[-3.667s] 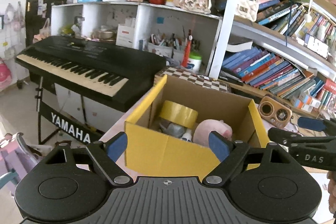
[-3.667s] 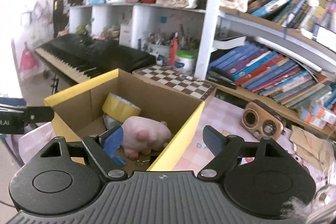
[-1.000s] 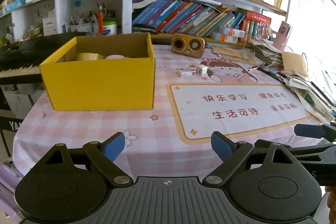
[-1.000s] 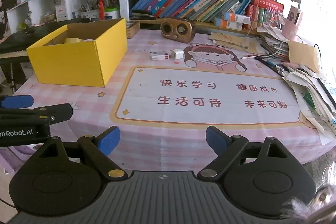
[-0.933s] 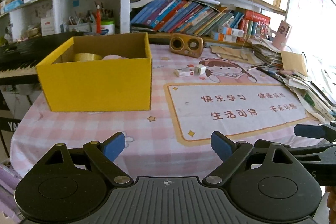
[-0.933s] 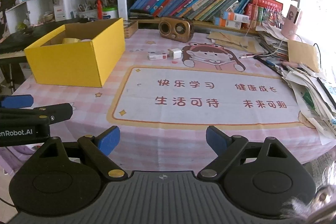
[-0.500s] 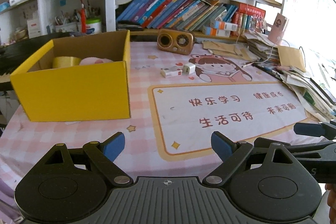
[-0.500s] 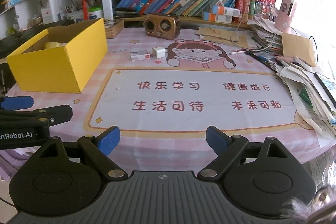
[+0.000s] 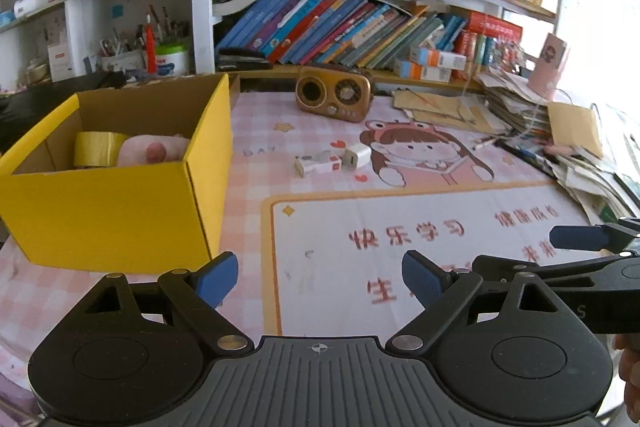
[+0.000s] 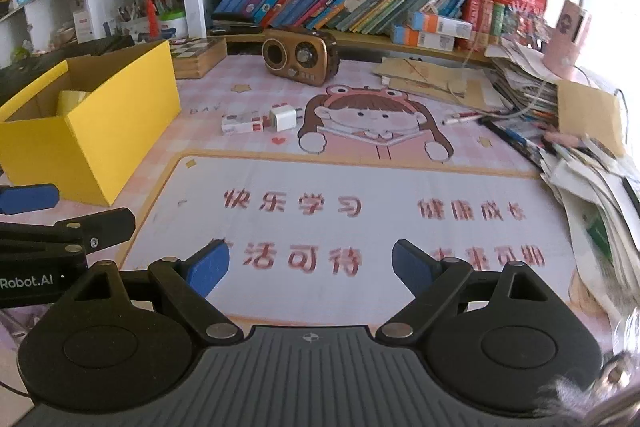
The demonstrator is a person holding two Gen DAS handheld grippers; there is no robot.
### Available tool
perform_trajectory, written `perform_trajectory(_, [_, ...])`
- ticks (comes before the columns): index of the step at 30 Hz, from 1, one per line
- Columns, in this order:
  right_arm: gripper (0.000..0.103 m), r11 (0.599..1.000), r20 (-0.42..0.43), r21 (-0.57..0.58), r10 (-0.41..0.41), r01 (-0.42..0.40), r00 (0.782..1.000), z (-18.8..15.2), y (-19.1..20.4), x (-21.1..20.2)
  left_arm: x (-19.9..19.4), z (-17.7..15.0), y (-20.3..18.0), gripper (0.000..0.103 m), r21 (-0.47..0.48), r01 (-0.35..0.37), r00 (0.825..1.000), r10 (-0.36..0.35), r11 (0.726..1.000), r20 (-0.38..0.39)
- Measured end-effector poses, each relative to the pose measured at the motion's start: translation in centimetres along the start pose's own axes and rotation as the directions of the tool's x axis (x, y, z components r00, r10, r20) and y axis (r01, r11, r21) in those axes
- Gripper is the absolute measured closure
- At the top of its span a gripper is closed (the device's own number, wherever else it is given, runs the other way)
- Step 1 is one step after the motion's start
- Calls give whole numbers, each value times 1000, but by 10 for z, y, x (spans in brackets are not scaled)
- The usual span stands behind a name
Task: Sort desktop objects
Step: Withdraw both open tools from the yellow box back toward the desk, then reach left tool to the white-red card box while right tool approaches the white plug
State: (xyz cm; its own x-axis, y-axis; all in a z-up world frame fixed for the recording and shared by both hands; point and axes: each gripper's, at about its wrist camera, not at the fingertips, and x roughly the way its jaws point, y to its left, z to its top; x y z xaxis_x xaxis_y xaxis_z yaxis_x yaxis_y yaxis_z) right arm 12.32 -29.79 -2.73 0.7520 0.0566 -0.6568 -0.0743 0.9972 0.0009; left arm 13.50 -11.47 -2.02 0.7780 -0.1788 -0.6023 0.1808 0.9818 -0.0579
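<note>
Both grippers hang over the near edge of the pink checked desk mat [image 10: 360, 183], side by side, angled down toward it. The left gripper [image 9: 319, 277] has its blue-padded fingers [image 9: 218, 277] spread wide with only mat between them. Same on the right gripper [image 10: 310, 267] — jaws wide, nothing held.

What's left to sort sits well ahead of both, mid-mat: a small white charger plug [image 10: 283, 119] and, touching or just beside it on its left, a flat white-and-red packet [image 10: 243, 124]. In the right wrist view they lie far up the mat, slightly left of the gap between the fingers; in the left view the plug [image 9: 357, 156] and packet [image 9: 318, 164] sit almost straight ahead of the gap, far off.

The yellow box [image 9: 116, 211] stands at the left of the mat, just ahead of the left gripper's left finger. Inside it — a roll of yellow tape [image 9: 98, 148] and a pink plush toy [image 9: 154, 151], side by side. A brown retro speaker [image 9: 332, 98] sits behind the plug, near the bookshelf [image 9: 360, 27]. Loose papers [image 10: 588, 187] pile up along the right edge.
</note>
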Motion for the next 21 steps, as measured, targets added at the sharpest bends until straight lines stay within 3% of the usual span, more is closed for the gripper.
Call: perform_trajectory(21, [15, 985, 16, -51, 165, -164, 986, 53, -56, 59, 35, 39, -38, 12, -37, -146, 989, 146, 989, 15])
